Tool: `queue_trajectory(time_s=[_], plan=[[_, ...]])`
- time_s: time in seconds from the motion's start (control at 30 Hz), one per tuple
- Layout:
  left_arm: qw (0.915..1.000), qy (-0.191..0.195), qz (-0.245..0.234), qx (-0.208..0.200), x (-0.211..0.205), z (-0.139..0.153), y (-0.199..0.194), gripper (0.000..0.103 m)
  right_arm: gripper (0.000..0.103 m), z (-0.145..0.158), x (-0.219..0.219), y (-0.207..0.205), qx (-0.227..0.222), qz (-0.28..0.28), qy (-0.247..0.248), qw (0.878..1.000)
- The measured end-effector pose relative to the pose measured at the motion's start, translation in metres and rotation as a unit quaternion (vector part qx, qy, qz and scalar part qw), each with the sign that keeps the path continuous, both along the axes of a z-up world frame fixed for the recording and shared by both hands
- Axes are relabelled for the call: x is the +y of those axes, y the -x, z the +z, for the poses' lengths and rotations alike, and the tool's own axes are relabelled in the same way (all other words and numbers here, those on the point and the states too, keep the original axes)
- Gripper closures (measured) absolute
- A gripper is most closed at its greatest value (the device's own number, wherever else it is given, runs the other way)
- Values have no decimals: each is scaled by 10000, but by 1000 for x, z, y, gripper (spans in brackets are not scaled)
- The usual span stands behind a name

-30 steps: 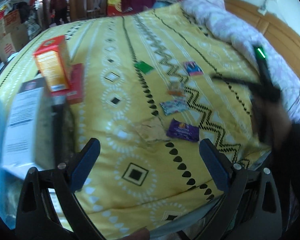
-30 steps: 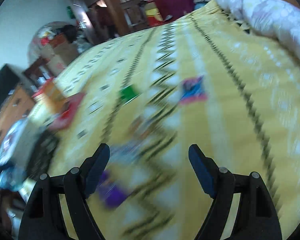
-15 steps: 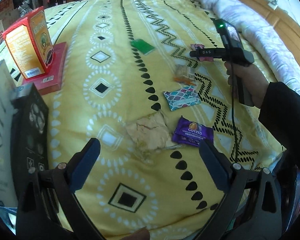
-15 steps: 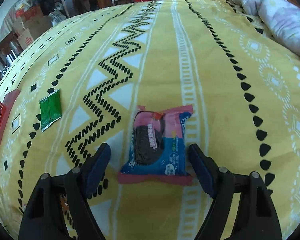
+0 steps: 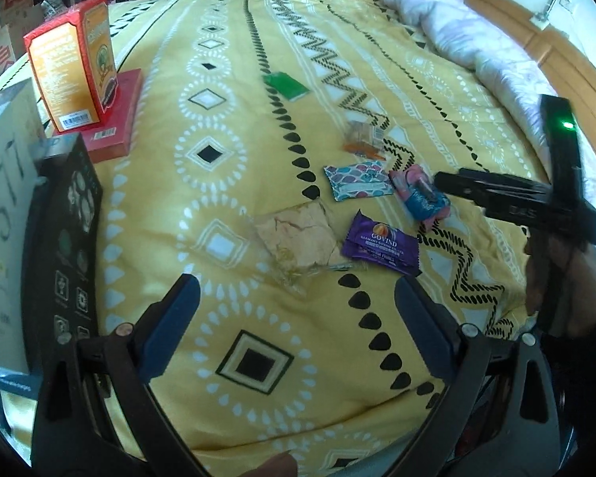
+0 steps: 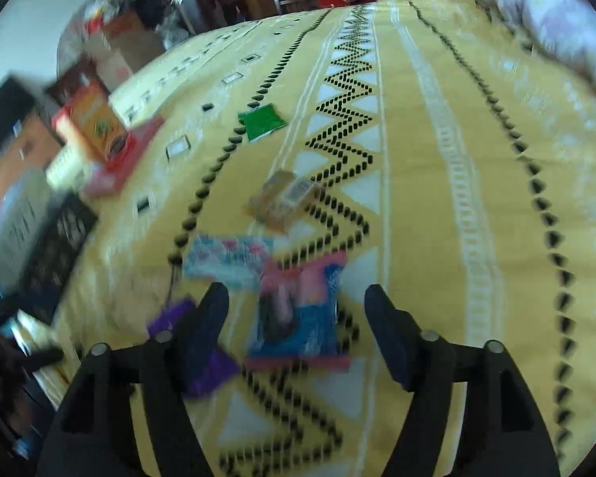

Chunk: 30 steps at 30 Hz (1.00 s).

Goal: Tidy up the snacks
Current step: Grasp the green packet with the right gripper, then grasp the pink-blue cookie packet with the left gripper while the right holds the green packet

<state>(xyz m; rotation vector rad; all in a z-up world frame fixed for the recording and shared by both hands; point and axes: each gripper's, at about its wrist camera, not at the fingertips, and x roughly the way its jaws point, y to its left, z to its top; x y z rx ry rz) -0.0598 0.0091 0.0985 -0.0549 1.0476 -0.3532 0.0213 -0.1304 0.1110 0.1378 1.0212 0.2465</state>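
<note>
Several snack packets lie on the yellow bedspread (image 5: 218, 151). A pink-and-blue packet (image 6: 298, 310) lies flat between the fingers of my right gripper (image 6: 296, 302). Its jaws are opening, with a gap on each side of the packet. This packet (image 5: 419, 194) rests beside a teal patterned packet (image 5: 357, 181) and above a purple packet (image 5: 379, 248). A clear packet of beige flatbread (image 5: 298, 238) lies just ahead of my left gripper (image 5: 296, 298), which hangs open and empty. Farther off lie an orange-trimmed clear packet (image 5: 363, 139) and a green packet (image 5: 286, 85).
At the left an orange box (image 5: 71, 79) stands on a flat red box (image 5: 115, 127), with a black box (image 5: 63, 238) and a white box (image 5: 0, 198) nearer. A lilac quilt (image 5: 476, 39) and wooden headboard (image 5: 536, 47) bound the right. A hand (image 5: 564, 278) holds the right tool.
The right gripper has come nearer with the pink-and-blue packet, which now lies next to the teal packet, and its jaws stand wider. The left gripper has sunk a little toward the bed.
</note>
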Motion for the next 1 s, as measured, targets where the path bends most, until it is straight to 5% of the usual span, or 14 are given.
queue_trajectory(time_s=[0.1,0.2,0.37,0.6,0.67,0.7,0.73,1.0], plan=[[10000,95,19,-10,7,0,0,4,14,33,5,8,-563,-50,298,9980],[9998,180,16,39,11,-4,-2,5,14,52,25,-31,-833,394,-42,9957],[9996,207,-113,182,9,-10,3,5,21,0,84,-155,-243,1320,386,9902],[9983,264,-383,342,-2,-18,2,5,25,-57,101,-254,569,1433,602,9862],[9982,282,-388,350,-5,-18,1,5,28,-63,101,-254,537,1455,608,9860],[9983,284,-385,347,-6,-17,1,5,49,-61,101,-251,467,1470,591,9863],[9983,281,-385,340,-7,-16,2,5,54,-56,98,-248,361,1430,533,9876],[9974,531,-355,336,-22,-7,-1,5,54,41,34,-162,-667,867,-233,9937]])
